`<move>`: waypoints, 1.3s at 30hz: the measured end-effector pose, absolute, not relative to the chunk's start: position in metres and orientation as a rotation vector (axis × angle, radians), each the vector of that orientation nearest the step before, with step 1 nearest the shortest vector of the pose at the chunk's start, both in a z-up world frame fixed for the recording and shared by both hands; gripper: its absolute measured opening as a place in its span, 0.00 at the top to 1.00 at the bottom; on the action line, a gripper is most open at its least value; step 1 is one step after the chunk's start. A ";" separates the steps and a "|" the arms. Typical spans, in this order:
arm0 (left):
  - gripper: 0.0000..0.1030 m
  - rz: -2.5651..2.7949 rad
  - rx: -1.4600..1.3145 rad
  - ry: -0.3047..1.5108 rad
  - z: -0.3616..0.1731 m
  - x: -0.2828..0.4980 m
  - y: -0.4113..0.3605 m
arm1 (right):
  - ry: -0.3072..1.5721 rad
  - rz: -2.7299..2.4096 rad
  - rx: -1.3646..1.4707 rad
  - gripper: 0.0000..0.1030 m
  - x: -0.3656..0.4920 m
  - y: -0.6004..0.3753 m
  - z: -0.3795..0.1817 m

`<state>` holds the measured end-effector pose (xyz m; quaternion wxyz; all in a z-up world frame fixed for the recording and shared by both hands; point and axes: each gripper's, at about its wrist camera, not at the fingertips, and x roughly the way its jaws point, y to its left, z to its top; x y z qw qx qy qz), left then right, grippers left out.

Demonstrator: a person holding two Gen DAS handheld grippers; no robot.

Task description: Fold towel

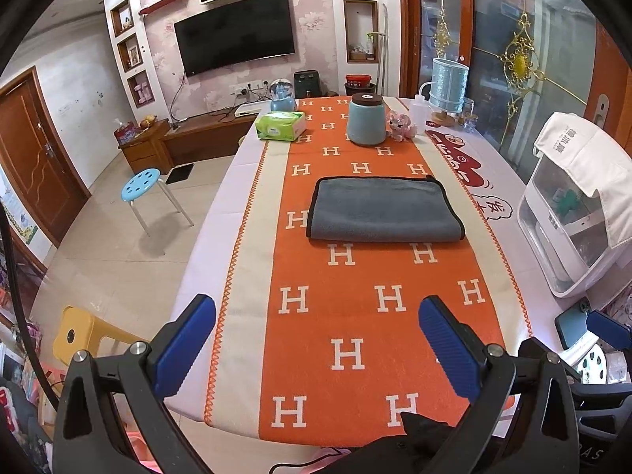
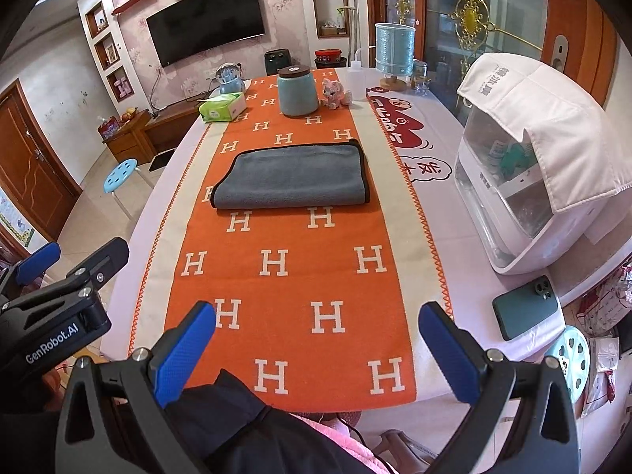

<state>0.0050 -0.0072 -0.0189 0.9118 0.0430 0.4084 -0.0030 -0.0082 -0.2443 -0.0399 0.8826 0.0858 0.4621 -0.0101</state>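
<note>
Item: grey plush towel with black-bound edge (image 1: 385,210), already doubled into a flat rectangle, lying on the orange table runner patterned with white H letters (image 1: 347,316). Position: well ahead of both claws, roughly centred between them, touching neither.

Left gripper (image 1: 318,345): blue-padded fingers spread wide, nothing between them, held above the near end of the runner.

Right gripper (image 2: 318,345): fingers likewise spread, empty, beside its partner at the same near end.

Step in hand, as judged: the reach toward the towel for a further fold, or the task is nearly finished; which one cannot be settled from here.

Handling advice: each claw should travel forward and meet the nearer corners on its own side, pinching every layer at the bound edge rather than the top ply alone. Lift both corners level, carry them away from the claws onto the far edge, and lay them down square.

Hazards: the runner may be pinched along with the plush cloth. The pale blue ceramic jar with dark lid (image 1: 366,119), beyond the towel, stands clear.
</note>
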 end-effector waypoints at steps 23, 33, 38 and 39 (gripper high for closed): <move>0.01 -0.018 0.085 0.840 -0.020 0.008 -0.008 | 0.966 -0.025 0.176 0.00 -0.007 -0.241 -0.041; 0.01 -0.033 0.084 0.846 -0.019 0.012 -0.012 | 0.977 -0.028 0.173 0.00 -0.009 -0.241 -0.044; 0.01 -0.032 0.084 0.846 -0.019 0.012 -0.013 | 0.980 -0.028 0.174 0.00 -0.011 -0.244 -0.045; 0.01 -0.033 0.084 0.846 -0.019 0.012 -0.012 | 0.980 -0.029 0.174 0.00 -0.009 -0.242 -0.044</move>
